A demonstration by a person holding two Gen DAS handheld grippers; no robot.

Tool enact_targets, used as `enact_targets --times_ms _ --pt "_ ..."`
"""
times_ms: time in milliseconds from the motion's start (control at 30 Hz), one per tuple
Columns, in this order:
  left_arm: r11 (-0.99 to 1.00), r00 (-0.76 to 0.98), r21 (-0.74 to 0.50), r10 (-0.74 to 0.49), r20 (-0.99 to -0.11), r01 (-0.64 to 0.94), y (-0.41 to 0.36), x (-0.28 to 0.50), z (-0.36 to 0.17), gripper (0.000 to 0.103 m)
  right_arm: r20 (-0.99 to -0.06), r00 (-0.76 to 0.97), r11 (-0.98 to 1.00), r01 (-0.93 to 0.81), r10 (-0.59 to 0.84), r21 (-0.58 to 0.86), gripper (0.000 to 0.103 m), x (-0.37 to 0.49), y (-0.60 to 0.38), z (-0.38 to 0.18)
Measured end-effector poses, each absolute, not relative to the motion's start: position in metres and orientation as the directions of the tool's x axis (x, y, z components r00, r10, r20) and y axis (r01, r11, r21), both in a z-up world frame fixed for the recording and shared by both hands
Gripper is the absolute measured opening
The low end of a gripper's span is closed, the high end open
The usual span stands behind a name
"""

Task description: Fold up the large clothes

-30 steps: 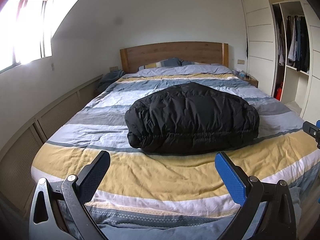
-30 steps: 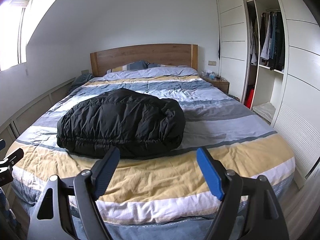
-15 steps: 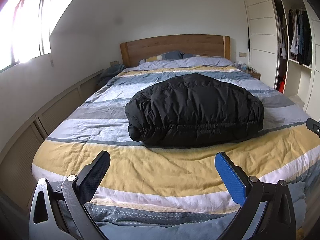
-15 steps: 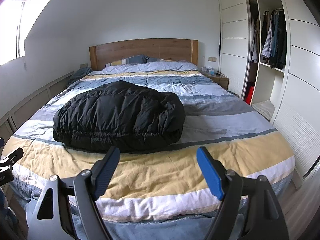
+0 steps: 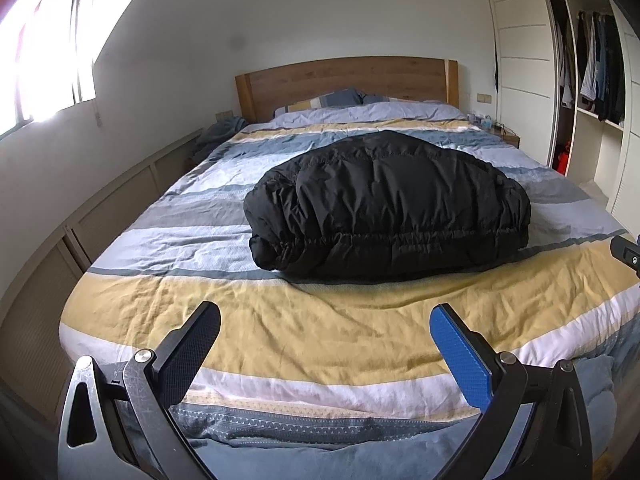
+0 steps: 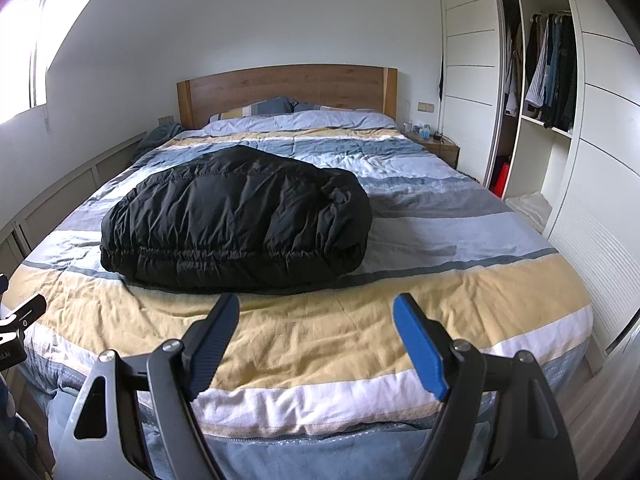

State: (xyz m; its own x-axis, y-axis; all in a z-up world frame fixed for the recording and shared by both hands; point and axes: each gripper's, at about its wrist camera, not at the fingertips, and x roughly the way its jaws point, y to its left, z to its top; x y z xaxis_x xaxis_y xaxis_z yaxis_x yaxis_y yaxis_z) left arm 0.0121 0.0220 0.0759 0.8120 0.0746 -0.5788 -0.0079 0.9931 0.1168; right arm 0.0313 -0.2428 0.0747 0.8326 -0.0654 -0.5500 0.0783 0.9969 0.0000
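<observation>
A black puffer jacket (image 5: 384,208) lies folded into a thick bundle on the middle of the striped bed (image 5: 320,320). It also shows in the right wrist view (image 6: 236,216), left of centre. My left gripper (image 5: 325,314) is open and empty above the foot of the bed, well short of the jacket. My right gripper (image 6: 316,304) is open and empty, also over the foot of the bed, in front of the jacket's right half. Part of the right gripper shows at the right edge of the left wrist view (image 5: 628,254).
A wooden headboard (image 5: 344,80) and pillows (image 5: 328,100) stand at the far end. An open wardrobe (image 6: 548,80) with hanging clothes is on the right, a nightstand (image 6: 436,146) beside it. Low panelled cabinets (image 5: 100,216) and a window (image 5: 44,76) run along the left wall.
Both grippers have tilted slightly downward and stayed open and empty. The jacket has not moved.
</observation>
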Motion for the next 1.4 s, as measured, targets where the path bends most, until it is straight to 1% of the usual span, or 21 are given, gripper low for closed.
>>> enact_targets --times_ms 567,1400 --pt "0.994 0.788 0.109 0.058 -0.613 0.012 0.02 0.022 0.062 0.103 -0.585 0.808 0.997 0.079 -0.067 -0.004 0.079 0.043 -0.243 0.058" --pt "0.993 0.775 0.115 0.06 -0.629 0.016 0.02 0.028 0.054 0.103 -0.587 0.806 0.997 0.083 -0.071 -0.007 0.079 0.046 -0.243 0.051"
